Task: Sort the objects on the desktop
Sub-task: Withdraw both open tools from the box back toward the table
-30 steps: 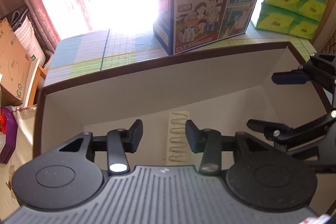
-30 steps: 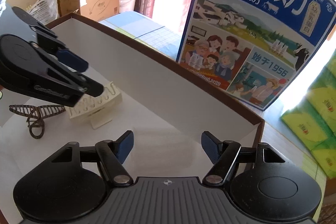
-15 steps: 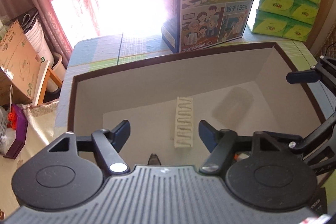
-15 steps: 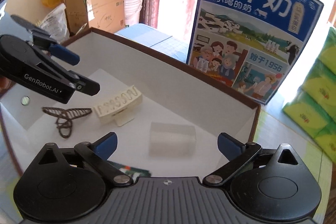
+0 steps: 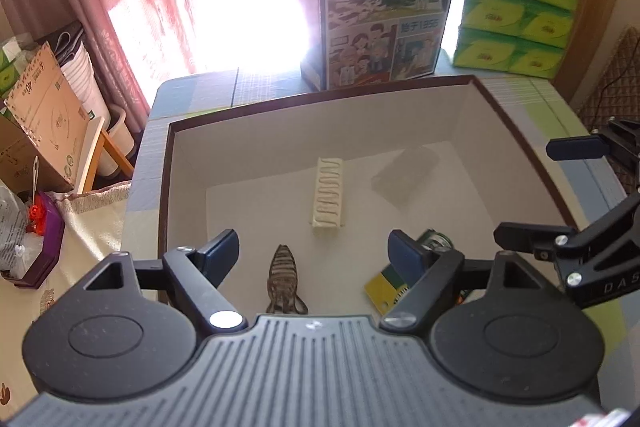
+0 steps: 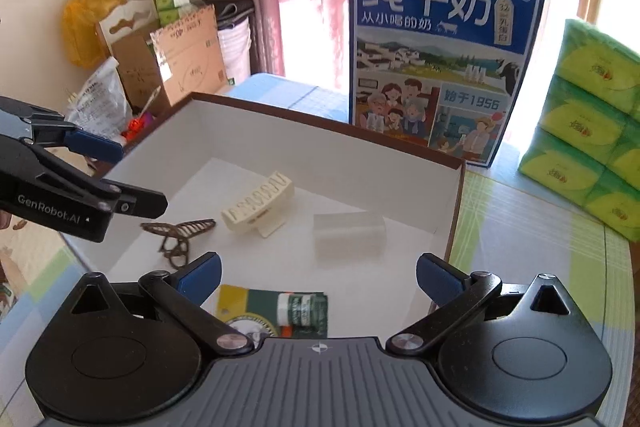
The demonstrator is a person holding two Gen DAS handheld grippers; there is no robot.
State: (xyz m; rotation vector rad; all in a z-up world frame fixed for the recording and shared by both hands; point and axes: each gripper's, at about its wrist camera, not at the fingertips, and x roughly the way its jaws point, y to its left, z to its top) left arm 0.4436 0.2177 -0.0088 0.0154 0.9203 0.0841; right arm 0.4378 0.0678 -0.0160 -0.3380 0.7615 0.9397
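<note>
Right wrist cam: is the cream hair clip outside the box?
No. The cream hair clip lies on the white floor inside the box, between the brown clip and a clear case.

- My box (image 6: 456,211) rests on the surface (image 6: 532,247); the milk carton (image 6: 436,67) stands behind it.
- Inside: comb clip (image 6: 258,205) centre, clear case (image 6: 348,235) to its right, wire clip (image 6: 176,235) to its left, packet (image 6: 296,309) nearest me.
</note>
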